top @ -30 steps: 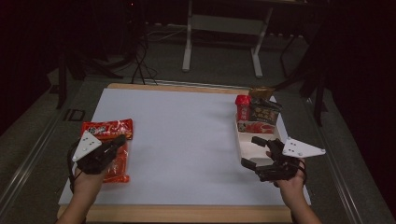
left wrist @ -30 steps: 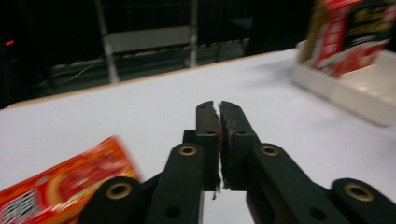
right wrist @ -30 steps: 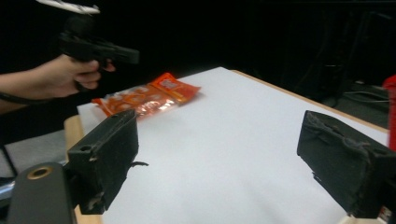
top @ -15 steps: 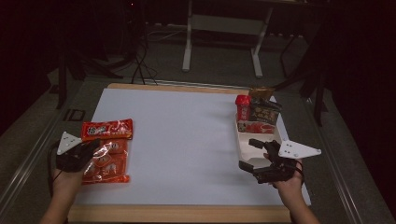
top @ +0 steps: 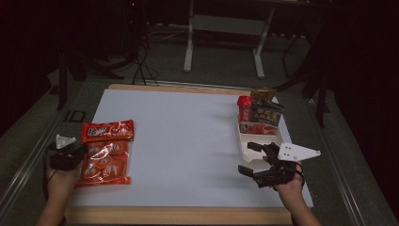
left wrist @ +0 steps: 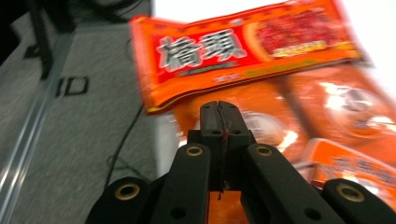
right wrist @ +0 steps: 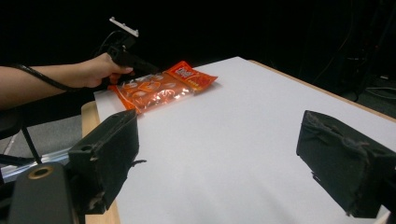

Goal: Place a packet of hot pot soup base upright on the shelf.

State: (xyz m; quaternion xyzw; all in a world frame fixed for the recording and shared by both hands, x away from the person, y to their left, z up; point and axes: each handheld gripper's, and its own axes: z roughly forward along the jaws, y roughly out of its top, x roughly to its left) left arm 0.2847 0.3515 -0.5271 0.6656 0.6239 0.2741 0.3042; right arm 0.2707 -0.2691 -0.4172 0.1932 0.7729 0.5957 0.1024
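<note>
An orange snack bag (top: 104,162) lies at the table's left edge, with a red-labelled pack (top: 107,131) at its far end. My left gripper (top: 70,157) rests at the bag's left rim. In the left gripper view its jaws are pressed together, the gripper (left wrist: 219,112) hanging over the orange bag (left wrist: 327,107), and I see nothing between them. My right gripper (top: 251,158) hovers near the table's right front with its jaws wide apart. In the right gripper view the gripper (right wrist: 226,163) holds nothing, and the bag (right wrist: 154,88) lies far across the white tabletop.
A white tray (top: 261,141) sits just beyond my right gripper, holding a red cup (top: 244,109) and a dark packet (top: 266,114). The white table surface (top: 188,141) has a wooden rim. Stand legs and cables lie on the floor behind.
My left gripper has slid left, from on top of the orange bag to its left rim. The right gripper has barely shifted and stays open.
</note>
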